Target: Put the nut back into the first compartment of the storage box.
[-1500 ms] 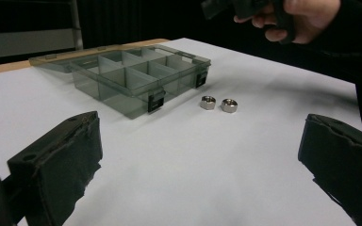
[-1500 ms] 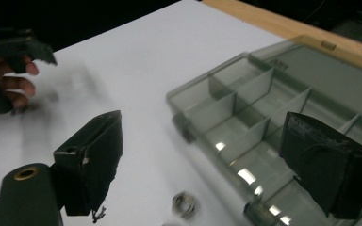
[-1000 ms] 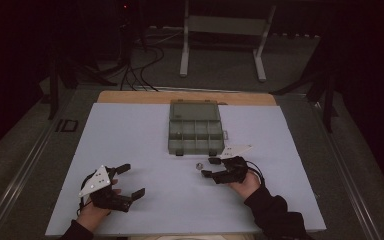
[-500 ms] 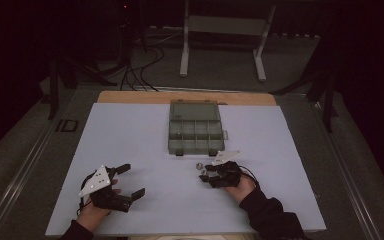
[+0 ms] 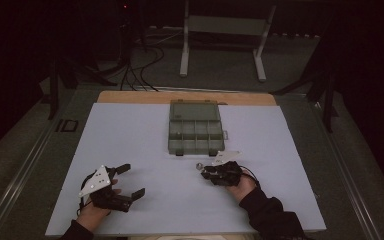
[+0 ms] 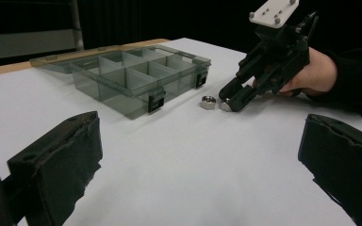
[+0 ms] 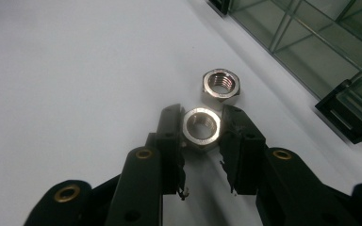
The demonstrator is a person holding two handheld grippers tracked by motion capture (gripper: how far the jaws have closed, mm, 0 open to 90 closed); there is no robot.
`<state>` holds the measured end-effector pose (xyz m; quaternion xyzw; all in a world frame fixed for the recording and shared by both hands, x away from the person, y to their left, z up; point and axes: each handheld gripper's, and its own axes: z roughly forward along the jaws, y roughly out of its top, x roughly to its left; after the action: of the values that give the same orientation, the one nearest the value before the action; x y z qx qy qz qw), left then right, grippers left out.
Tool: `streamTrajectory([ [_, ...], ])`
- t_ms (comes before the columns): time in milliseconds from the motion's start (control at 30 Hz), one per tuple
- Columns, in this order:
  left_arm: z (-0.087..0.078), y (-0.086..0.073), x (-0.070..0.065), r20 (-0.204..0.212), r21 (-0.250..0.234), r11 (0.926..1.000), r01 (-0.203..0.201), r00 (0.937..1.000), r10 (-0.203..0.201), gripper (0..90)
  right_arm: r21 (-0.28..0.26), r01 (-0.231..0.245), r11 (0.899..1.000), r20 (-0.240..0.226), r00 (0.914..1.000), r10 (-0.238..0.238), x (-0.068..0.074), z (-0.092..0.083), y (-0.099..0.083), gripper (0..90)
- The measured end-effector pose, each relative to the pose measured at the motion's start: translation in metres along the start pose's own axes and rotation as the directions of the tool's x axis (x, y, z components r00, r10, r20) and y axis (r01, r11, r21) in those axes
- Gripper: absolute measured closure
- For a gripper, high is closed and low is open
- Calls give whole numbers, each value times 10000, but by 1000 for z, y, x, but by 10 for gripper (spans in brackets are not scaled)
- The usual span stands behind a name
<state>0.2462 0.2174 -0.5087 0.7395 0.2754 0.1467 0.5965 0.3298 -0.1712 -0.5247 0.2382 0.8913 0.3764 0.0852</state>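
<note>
Two nuts flat (image 7: 201, 127), bores up, one (image 7: 221, 85) free

Two small silver hexagonal steel nuts: one (image 7: 201, 128) between the right black tool's (image 7: 201, 134) pads, the other (image 7: 221, 84) just beyond it. One translucent grey-green plastic compartment box (image 5: 195, 127). Two tools, the left (image 5: 130, 181) included. One white bench (image 5: 145, 130).
</note>
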Motion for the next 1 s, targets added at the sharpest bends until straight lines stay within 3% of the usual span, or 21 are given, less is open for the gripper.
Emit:
streamTrajectory([
  [300,0,0,0,-10,-4,10000,-19,10000,19,10,97,79,9999,-141,9999,-78,1,-7,3,703],
  [433,0,0,0,0,1,10000,-8,10000,8,10,-394,65,9992,-63,10000,-68,-2,-22,14,703],
  [667,0,0,0,-8,-1,10000,-8,10000,8,10,-772,-1,9970,44,10000,5,-13,-33,32,702],
  [1000,0,0,1,-2,-5,10000,12,10000,-12,10,-1009,-49,9949,141,9999,63,-36,-29,64,702],
])
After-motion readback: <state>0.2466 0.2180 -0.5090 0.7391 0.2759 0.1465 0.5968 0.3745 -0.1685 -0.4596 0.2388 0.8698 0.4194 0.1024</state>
